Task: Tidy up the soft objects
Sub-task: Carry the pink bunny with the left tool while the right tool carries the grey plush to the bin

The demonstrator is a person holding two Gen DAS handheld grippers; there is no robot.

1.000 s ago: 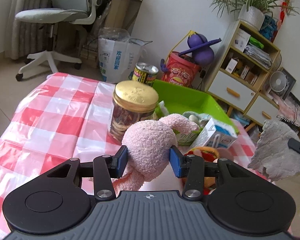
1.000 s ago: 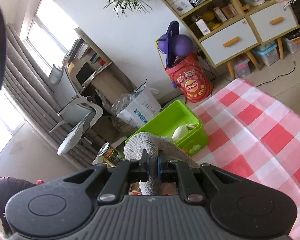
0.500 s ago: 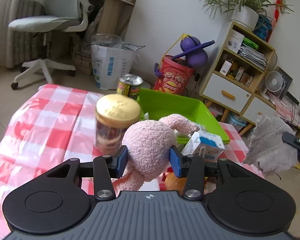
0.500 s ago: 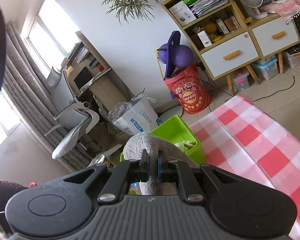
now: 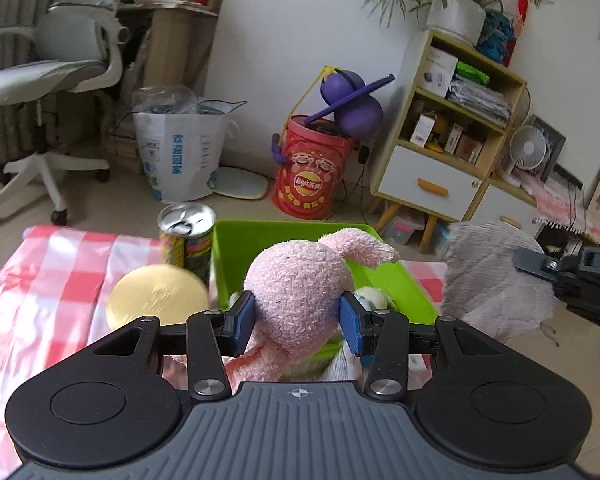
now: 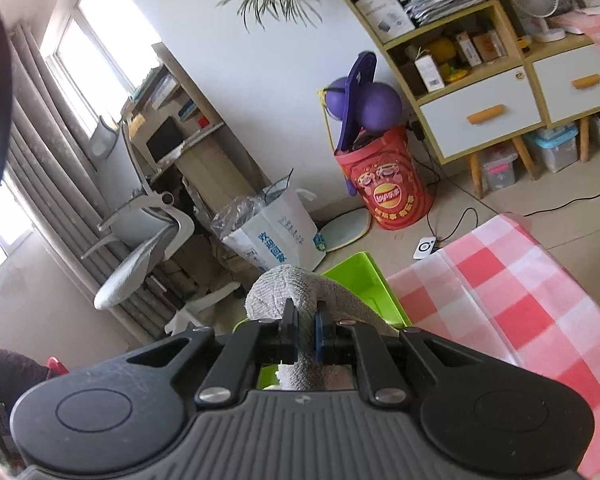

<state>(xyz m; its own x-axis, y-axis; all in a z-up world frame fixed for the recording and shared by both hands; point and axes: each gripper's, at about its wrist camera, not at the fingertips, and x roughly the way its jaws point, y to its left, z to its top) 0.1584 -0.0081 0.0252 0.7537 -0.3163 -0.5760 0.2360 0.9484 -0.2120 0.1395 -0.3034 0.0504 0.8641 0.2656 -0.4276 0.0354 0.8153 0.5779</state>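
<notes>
Pink plush is pinched at the head between the blue pads of the left gripper (image 5: 298, 322); the pink plush rabbit (image 5: 300, 292) is held up over the near rim of the green bin (image 5: 260, 240), which is set on the red-and-white checked cloth (image 5: 60, 280); a small pale toy (image 5: 370, 298) is seen inside the bin. A grey cloth (image 6: 296, 292) is clamped between the nearly closed fingers of the right gripper (image 6: 305, 332), lifted beside the bin's right side. A drink can (image 5: 186, 236) and a gold-lidded jar (image 5: 158, 294) are placed just left of the bin.
</notes>
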